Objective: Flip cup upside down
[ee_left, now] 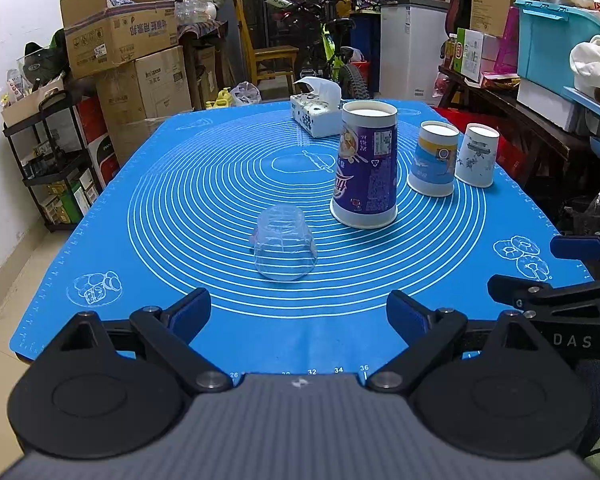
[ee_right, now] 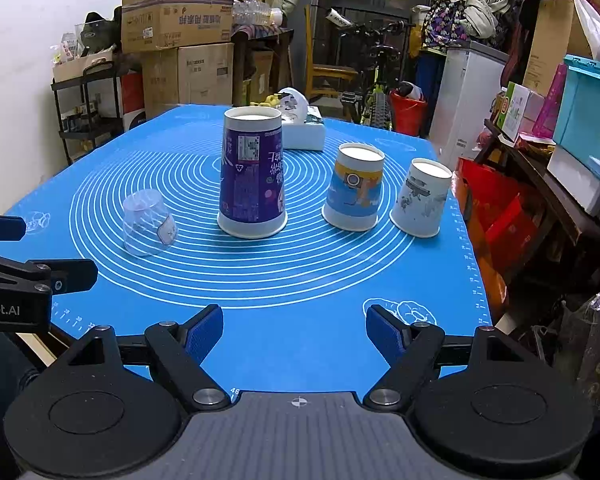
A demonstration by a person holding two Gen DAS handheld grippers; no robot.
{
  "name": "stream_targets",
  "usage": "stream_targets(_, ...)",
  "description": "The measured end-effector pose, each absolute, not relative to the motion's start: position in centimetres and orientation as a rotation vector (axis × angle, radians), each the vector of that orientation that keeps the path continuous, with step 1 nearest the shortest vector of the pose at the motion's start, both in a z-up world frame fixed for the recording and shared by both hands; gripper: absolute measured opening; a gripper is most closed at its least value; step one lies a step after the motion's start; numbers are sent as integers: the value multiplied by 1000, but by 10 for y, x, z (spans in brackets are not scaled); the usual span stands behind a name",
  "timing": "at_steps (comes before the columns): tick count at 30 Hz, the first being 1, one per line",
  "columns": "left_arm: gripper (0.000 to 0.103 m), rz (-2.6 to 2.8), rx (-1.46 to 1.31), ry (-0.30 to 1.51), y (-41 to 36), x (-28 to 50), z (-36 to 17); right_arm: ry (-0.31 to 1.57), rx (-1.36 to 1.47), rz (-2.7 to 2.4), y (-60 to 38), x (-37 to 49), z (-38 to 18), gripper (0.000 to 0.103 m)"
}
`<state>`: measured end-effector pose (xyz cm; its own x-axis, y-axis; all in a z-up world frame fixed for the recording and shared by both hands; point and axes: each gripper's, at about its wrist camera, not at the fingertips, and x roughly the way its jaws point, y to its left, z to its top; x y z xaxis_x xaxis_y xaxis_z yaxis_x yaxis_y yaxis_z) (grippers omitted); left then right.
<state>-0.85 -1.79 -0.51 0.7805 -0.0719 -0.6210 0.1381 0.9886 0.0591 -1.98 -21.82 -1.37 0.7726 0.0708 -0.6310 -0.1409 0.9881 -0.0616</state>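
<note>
Several cups stand upside down on the blue mat [ee_left: 204, 184]. A clear plastic cup [ee_left: 285, 243] is nearest in the left wrist view and shows at the left in the right wrist view [ee_right: 148, 222]. A tall purple paper cup [ee_left: 366, 164] [ee_right: 252, 172], a blue and yellow cup [ee_left: 434, 158] [ee_right: 354, 186] and a white printed cup [ee_left: 477, 156] [ee_right: 420, 198] stand in a row to its right. My left gripper [ee_left: 299, 312] is open and empty, short of the clear cup. My right gripper [ee_right: 294, 330] is open and empty, near the mat's front edge.
A white tissue box [ee_left: 316, 110] [ee_right: 302, 126] sits at the far side of the mat. Stacked cardboard boxes [ee_left: 132, 52] and a black shelf [ee_left: 56, 160] stand to the left. A bicycle [ee_left: 332, 52], a white cabinet and cluttered shelves with a teal bin [ee_right: 588, 104] stand behind and right.
</note>
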Motion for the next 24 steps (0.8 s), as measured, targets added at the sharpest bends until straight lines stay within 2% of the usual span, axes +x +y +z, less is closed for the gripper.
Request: stream_targets(24,94,-110,103,668,-18,-8,-3,695,-109,119,-218,-19,-17,82)
